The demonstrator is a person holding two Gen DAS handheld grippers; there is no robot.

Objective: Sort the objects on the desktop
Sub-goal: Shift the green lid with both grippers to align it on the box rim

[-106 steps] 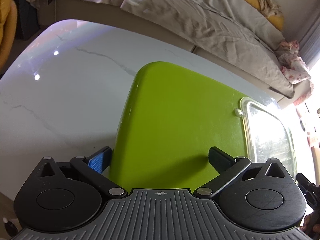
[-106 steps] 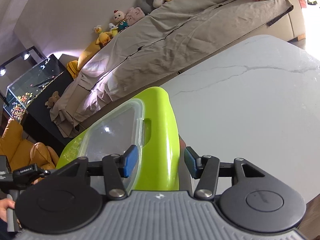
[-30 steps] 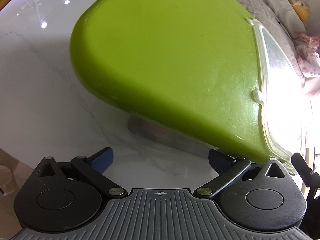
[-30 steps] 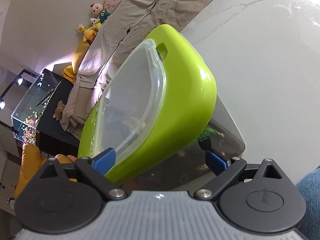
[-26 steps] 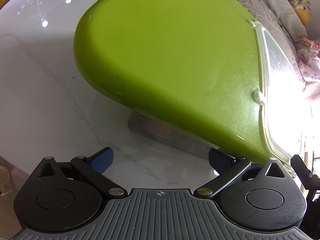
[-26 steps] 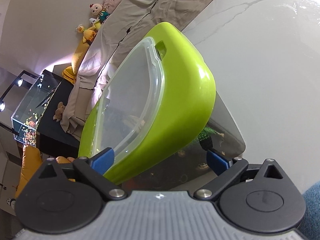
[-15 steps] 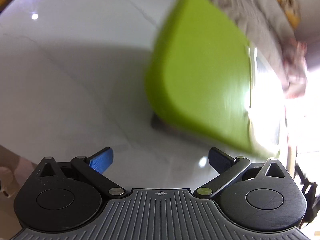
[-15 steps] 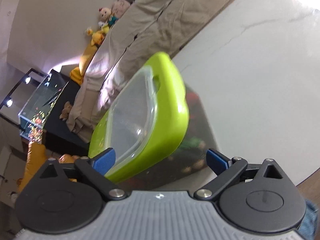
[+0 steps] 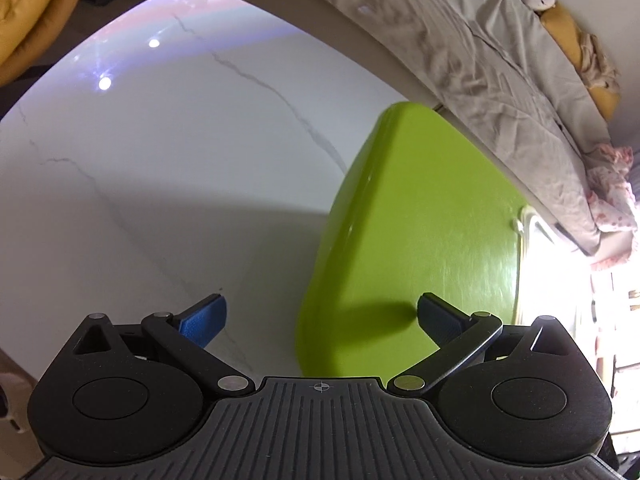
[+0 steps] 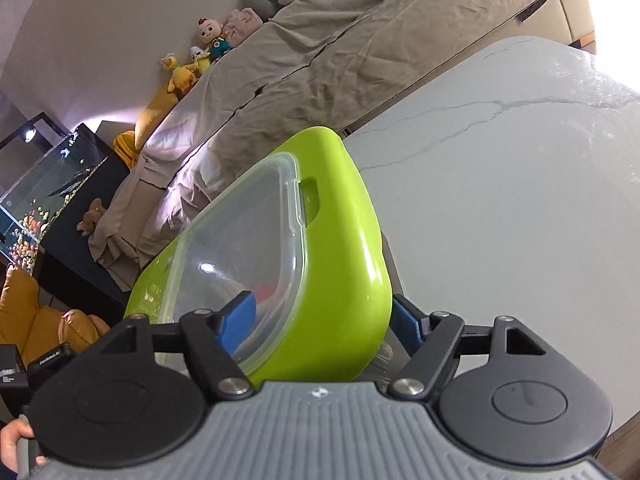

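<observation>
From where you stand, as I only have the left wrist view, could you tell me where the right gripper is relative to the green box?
Observer: The right gripper straddles the green box, with one pad over the clear lid and the other by the green underside. Its jaws have just been closing, but I cannot tell whether they press.
Operator: Thank you. Is anything inside the box?
Observer: Through the lid, something red shows near the gripper. I cannot make out what it is.
Operator: Does the box have a handhold?
Observer: Yes, a slot is cut in the green shell beside the lid's edge.
</observation>
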